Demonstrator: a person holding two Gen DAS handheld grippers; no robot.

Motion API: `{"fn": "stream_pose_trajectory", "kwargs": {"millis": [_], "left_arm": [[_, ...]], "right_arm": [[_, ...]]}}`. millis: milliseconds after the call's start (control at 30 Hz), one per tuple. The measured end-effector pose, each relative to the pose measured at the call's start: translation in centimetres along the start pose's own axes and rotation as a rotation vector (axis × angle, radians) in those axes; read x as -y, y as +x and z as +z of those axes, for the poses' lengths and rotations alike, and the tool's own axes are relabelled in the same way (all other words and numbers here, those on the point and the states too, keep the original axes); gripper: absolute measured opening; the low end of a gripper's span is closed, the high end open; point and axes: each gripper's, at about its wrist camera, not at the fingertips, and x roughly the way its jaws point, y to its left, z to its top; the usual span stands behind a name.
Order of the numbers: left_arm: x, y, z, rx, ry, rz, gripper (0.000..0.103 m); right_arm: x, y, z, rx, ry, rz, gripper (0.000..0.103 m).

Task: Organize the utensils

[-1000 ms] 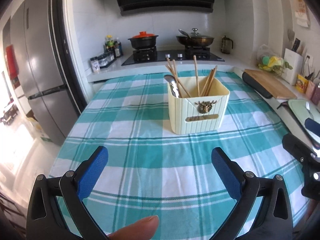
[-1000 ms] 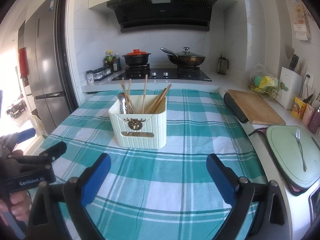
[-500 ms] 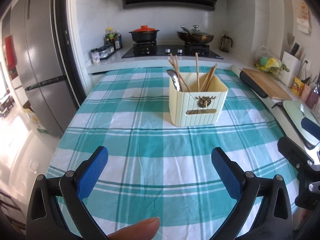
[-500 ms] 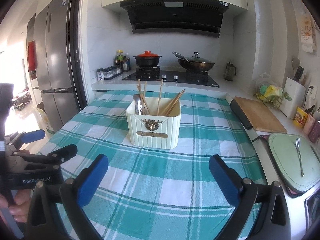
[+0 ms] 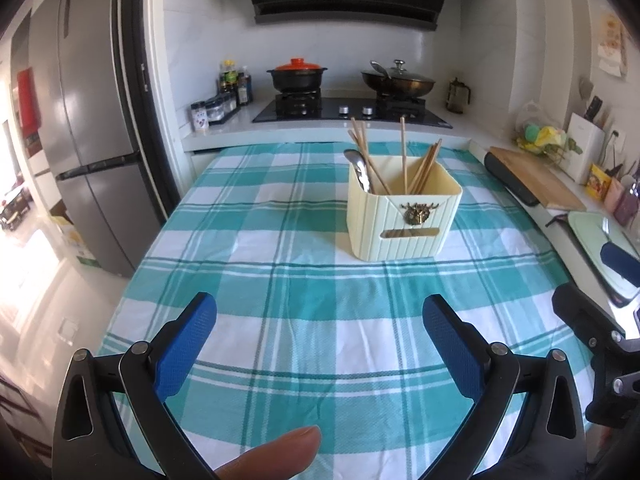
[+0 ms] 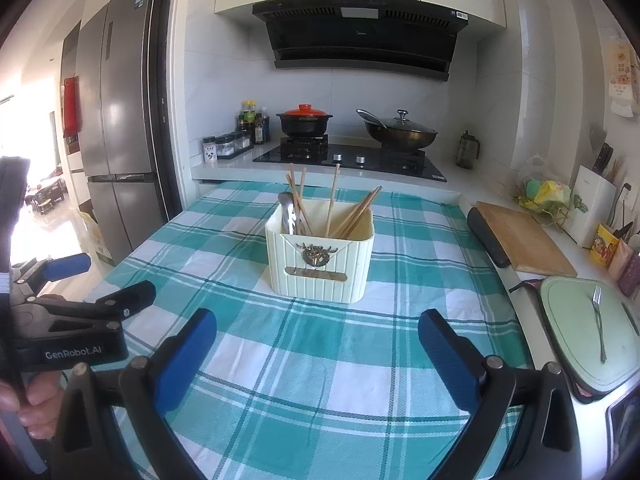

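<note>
A cream utensil holder (image 5: 402,218) with a brass stag emblem stands on the teal checked tablecloth (image 5: 280,288); it also shows in the right wrist view (image 6: 320,264). It holds several wooden chopsticks (image 5: 420,168) and a metal spoon (image 5: 357,164). My left gripper (image 5: 320,320) is open and empty, well short of the holder. My right gripper (image 6: 317,334) is open and empty, near the table's front edge. A fork (image 6: 599,324) lies on a pale green tray (image 6: 576,320) at the right.
A wooden cutting board (image 6: 524,240) lies on the right counter. A stove with a black pot (image 6: 304,120) and a wok (image 6: 400,130) is behind the table. A fridge (image 6: 120,120) stands at the left. Jars and a knife block (image 6: 592,204) line the right wall.
Both grippers have drawn back and risen, so the holder looks smaller and farther away. Both stay open and empty.
</note>
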Motion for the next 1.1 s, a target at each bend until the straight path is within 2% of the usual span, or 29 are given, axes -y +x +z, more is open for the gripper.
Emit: {"fn": "stream_pose_trajectory", "kwargs": {"millis": [533, 1100], "left_arm": [[0.4, -0.7, 0.1, 0.021, 0.002, -0.004, 0.103], [0.4, -0.8, 0.2, 0.016, 0.005, -0.007, 0.103]], "right_arm": [[-0.5, -0.9, 0.4, 0.015, -0.019, 0.003, 0.103], [-0.3, -1.4, 0.3, 0.003, -0.027, -0.054, 0.103]]}}
